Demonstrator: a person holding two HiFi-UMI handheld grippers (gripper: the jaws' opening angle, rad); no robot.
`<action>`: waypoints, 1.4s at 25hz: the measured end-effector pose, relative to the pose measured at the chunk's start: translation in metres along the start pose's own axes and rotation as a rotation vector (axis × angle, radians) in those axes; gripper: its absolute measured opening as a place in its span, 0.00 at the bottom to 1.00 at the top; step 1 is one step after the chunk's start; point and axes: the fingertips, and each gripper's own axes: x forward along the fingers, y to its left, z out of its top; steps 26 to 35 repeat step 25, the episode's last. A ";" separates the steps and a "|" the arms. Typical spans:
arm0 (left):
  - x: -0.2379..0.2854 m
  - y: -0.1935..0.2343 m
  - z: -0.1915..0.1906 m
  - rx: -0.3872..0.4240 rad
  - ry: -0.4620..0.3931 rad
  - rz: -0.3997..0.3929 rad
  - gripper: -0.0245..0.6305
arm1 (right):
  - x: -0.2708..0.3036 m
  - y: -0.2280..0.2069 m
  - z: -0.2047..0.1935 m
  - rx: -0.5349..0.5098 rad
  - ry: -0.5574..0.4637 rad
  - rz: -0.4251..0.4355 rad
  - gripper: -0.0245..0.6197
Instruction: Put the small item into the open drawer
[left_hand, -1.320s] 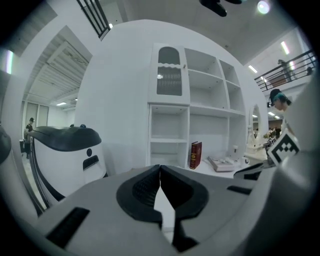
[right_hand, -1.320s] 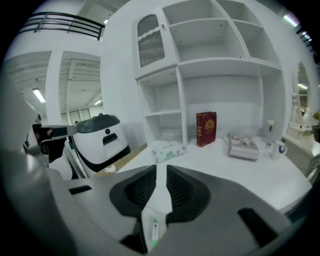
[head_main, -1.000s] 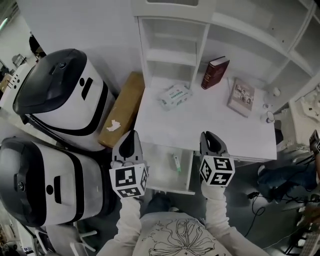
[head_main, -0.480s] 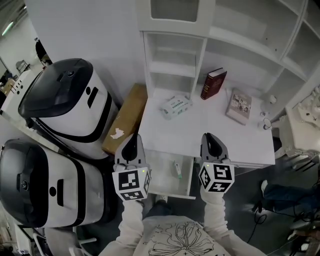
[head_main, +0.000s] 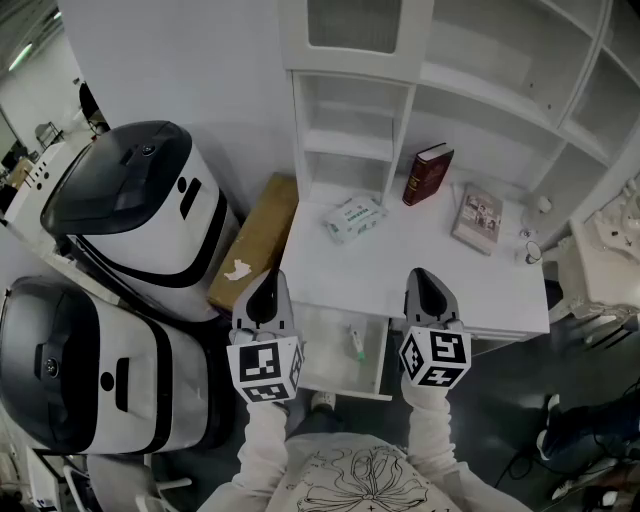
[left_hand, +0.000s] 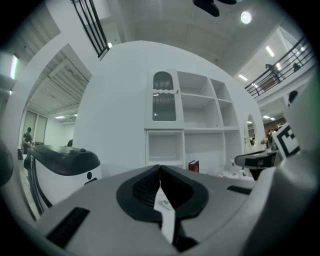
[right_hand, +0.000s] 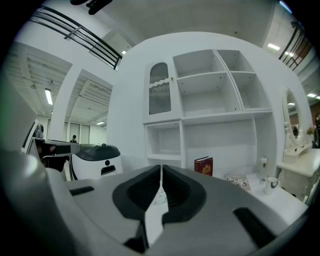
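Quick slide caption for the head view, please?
Left hand-held gripper and right hand-held gripper, both shut and empty, flank the open drawer holding the small item.

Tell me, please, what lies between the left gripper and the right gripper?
In the head view, the open drawer lies between the left gripper and the right gripper, with a small item inside it.

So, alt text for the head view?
From above: a person holds the left gripper and right gripper, both shut and empty, either side of an open drawer containing a small item, under a white desk with a red book.
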 end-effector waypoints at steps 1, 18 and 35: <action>-0.001 0.000 0.000 0.000 0.001 0.000 0.04 | -0.001 0.000 0.000 -0.002 0.000 0.001 0.06; -0.001 0.003 0.000 0.006 0.006 0.006 0.05 | 0.002 0.005 0.002 -0.011 0.005 0.014 0.06; 0.002 0.008 0.000 0.005 0.007 0.010 0.05 | 0.006 0.007 0.004 -0.020 0.004 0.017 0.06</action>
